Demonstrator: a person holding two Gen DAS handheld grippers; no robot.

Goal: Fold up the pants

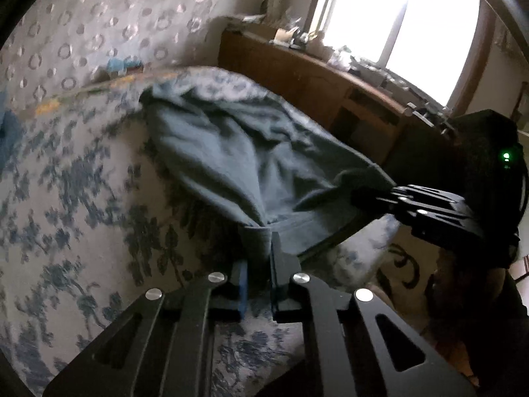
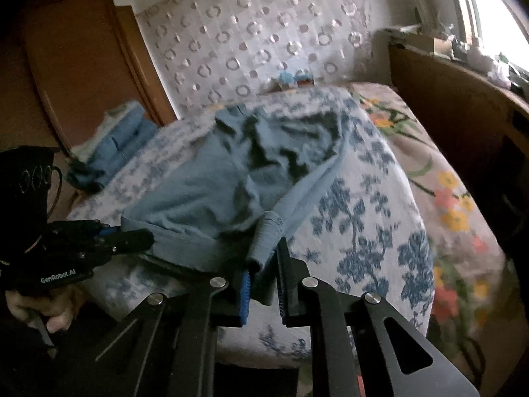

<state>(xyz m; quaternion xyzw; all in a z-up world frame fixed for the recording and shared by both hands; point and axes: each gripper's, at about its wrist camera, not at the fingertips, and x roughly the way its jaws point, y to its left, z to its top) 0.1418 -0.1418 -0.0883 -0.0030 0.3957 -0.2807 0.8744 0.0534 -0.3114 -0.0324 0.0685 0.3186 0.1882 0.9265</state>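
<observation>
1. Fingers of the left gripper (image 1: 259, 258), at bottom centre of its own view, are clamped on a bunched edge of the pants (image 1: 238, 158).
2. Right gripper (image 2: 264, 274) likewise pinches a rolled edge.
3. Pants lie crumpled mid-frame on the flowered bedspread (image 2: 373, 218).
4. Soft, light, limp cloth; I judge the two held edge points good holds for spreading.

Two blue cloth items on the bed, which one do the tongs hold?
The crumpled pants in the middle: left tongs and right tongs both pinch their near edge. The folded blue pile by the wardrobe lies untouched.
</observation>
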